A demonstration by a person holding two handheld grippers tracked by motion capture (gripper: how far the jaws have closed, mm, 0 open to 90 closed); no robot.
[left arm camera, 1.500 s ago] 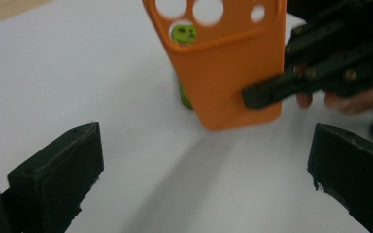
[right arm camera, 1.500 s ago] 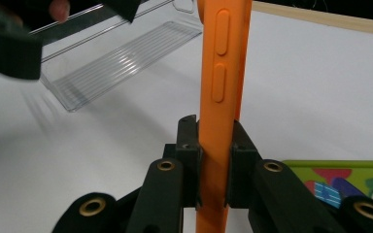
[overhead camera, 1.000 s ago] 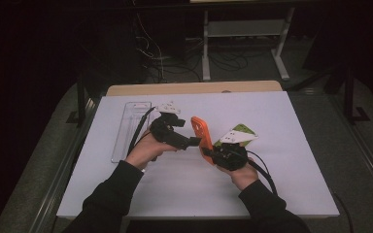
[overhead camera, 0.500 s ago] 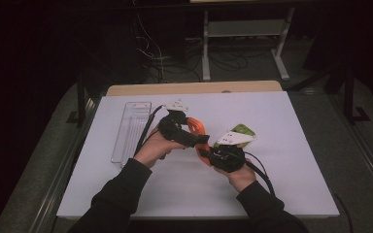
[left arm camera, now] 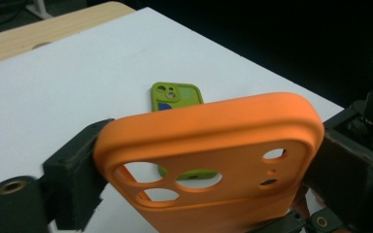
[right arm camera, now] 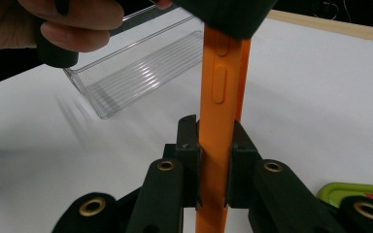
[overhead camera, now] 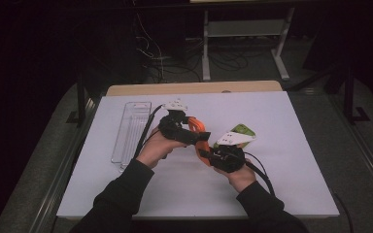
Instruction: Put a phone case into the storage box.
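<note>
Orange phone case held between two grippers above the desk.

High view: the left gripper (overhead camera: 190, 136) and right gripper (overhead camera: 209, 154) meet over the middle of the white desk (overhead camera: 296, 160), the orange phone case (overhead camera: 200, 132) between them; a clear tray (overhead camera: 128, 141) lies to the left, a green phone case (overhead camera: 243, 130) just beyond the right gripper.
Left gripper view: its fingers, which have just been closing, clasp the orange case (left arm camera: 213, 145) across its width, camera holes facing up; the green case (left arm camera: 175, 97) lies on the desk behind.
Right gripper view: its fingers (right arm camera: 189, 160) pinch the orange case's (right arm camera: 221, 97) thin edge, upright; the clear tray (right arm camera: 141, 73) is beyond, near a hand (right arm camera: 68, 19).
</note>
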